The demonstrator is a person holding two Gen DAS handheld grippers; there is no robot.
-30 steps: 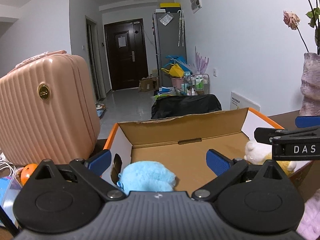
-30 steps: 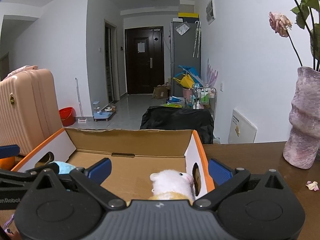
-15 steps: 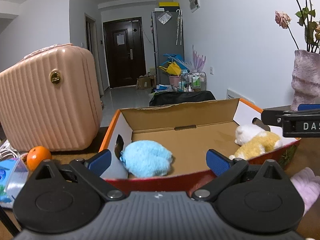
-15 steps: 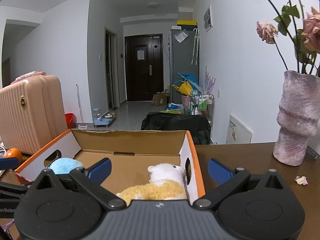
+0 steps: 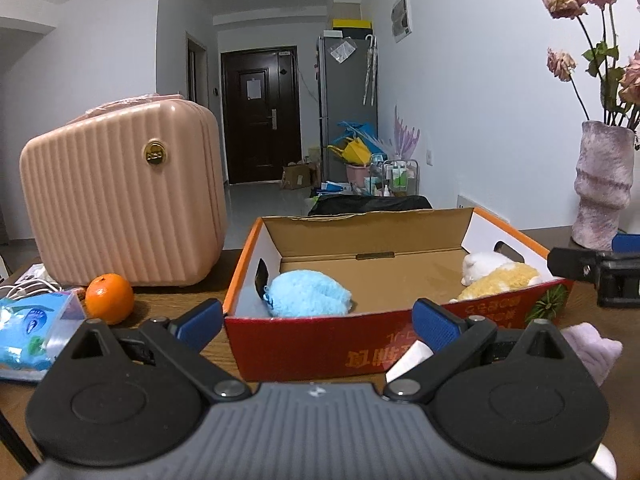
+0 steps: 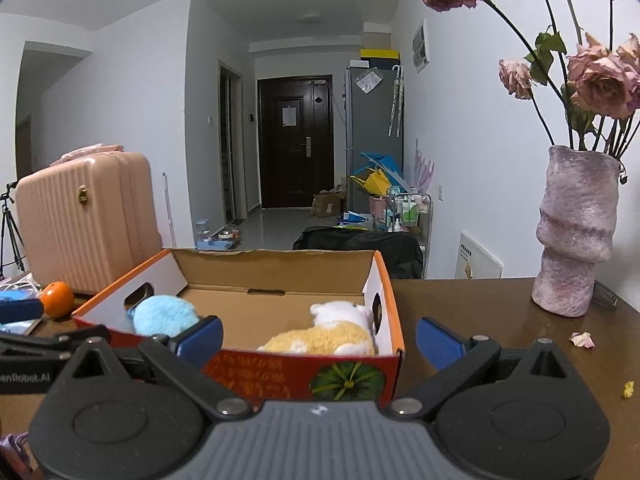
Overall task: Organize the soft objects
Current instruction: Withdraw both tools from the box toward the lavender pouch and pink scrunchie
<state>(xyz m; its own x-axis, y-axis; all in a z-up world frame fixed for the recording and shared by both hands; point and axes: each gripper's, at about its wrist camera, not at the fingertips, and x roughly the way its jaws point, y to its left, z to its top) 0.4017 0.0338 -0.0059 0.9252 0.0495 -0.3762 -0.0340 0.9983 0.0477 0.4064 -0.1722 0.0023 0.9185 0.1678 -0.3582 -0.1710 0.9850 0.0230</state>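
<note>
An open red and orange cardboard box (image 5: 360, 342) (image 6: 396, 312) stands on the wooden table. A fluffy blue plush (image 5: 306, 294) (image 6: 166, 316) lies in its left end and a yellow and white plush (image 5: 498, 278) (image 6: 328, 336) in its right end. A pale purple soft thing (image 5: 592, 354) lies on the table right of the box front. My left gripper (image 5: 316, 324) is open and empty, in front of the box. My right gripper (image 6: 318, 338) is open and empty, near the box's right front corner.
A pink ribbed suitcase (image 5: 124, 196) stands at the left, with an orange (image 5: 109, 298) and a blue tissue pack (image 5: 32, 328) in front of it. A mauve vase of dried roses (image 6: 574, 232) stands at the right. Petal scraps (image 6: 582, 339) lie on the table.
Both grippers have drawn back and up from over the box. The box front and the purple soft thing have come into view. Both plush toys stay in the box.
</note>
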